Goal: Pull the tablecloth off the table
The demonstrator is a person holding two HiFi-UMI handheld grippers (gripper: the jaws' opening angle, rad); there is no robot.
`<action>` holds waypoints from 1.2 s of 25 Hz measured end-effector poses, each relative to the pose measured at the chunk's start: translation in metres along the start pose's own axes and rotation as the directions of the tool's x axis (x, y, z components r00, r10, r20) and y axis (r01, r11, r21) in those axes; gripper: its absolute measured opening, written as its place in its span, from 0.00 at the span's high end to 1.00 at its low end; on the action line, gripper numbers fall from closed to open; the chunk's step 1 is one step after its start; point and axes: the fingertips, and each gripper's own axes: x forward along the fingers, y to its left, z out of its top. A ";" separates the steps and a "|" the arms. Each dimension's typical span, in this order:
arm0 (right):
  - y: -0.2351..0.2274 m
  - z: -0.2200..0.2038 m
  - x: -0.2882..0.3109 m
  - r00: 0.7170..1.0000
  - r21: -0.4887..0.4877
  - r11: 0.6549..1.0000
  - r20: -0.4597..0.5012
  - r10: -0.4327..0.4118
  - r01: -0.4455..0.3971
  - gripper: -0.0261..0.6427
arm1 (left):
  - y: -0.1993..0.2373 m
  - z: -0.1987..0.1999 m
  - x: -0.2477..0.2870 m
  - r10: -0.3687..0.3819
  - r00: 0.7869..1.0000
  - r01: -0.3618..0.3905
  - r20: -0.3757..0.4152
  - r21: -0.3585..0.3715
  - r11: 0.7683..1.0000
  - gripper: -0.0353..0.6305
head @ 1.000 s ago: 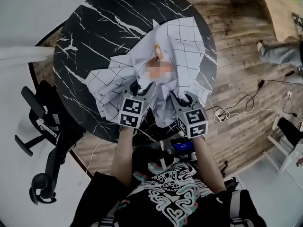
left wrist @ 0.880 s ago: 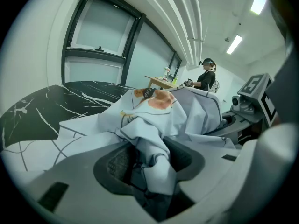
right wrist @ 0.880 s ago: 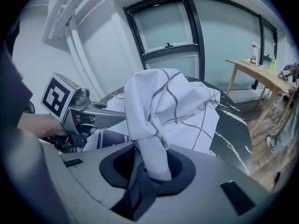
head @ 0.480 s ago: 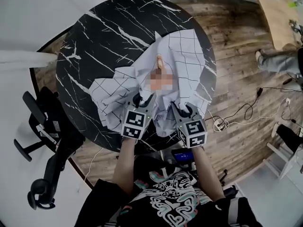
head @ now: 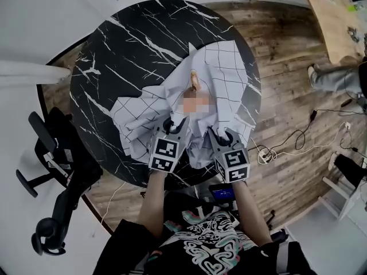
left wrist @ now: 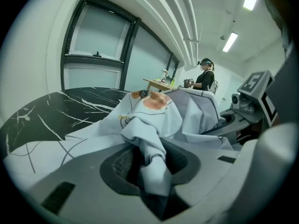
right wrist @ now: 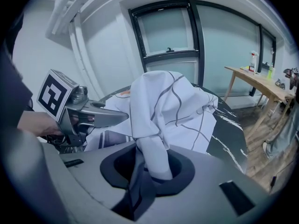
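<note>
Tablecloth lies bunched toward the near right edge of the table. Left gripper: jaws closing on a pinched fold. Right gripper: clamped on another fold just beside it. Step looks like securing the grip before the pull. Next move likely calls for both drawing back together over the near edge.

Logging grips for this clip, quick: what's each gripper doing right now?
Left gripper: tongs closing on a tablecloth fold between them.
Right gripper: closed on a bunched fold of the tablecloth.
</note>
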 end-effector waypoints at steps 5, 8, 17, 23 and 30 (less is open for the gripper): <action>0.001 0.003 -0.005 1.000 -0.002 1.000 0.019 0.007 -0.007 0.84 | -0.002 0.003 -0.003 0.000 1.000 0.000 0.007 0.000 1.000 0.78; 0.001 0.004 -0.004 1.000 -0.007 1.000 0.023 0.007 -0.007 0.84 | -0.002 0.003 -0.004 0.002 1.000 -0.002 0.011 0.003 1.000 0.78; 0.003 0.007 -0.010 0.999 -0.020 1.000 0.033 0.013 -0.012 0.84 | -0.006 0.007 -0.009 0.006 1.000 -0.006 0.016 0.019 1.000 0.79; 0.006 0.014 -0.020 0.998 -0.038 0.999 0.049 0.024 -0.022 0.85 | -0.012 0.012 -0.019 0.021 0.999 -0.022 0.025 0.028 0.999 0.79; 0.014 0.018 -0.032 0.997 -0.054 0.998 0.065 0.049 -0.045 0.86 | -0.018 0.016 -0.035 0.045 0.998 -0.046 0.041 0.022 0.999 0.80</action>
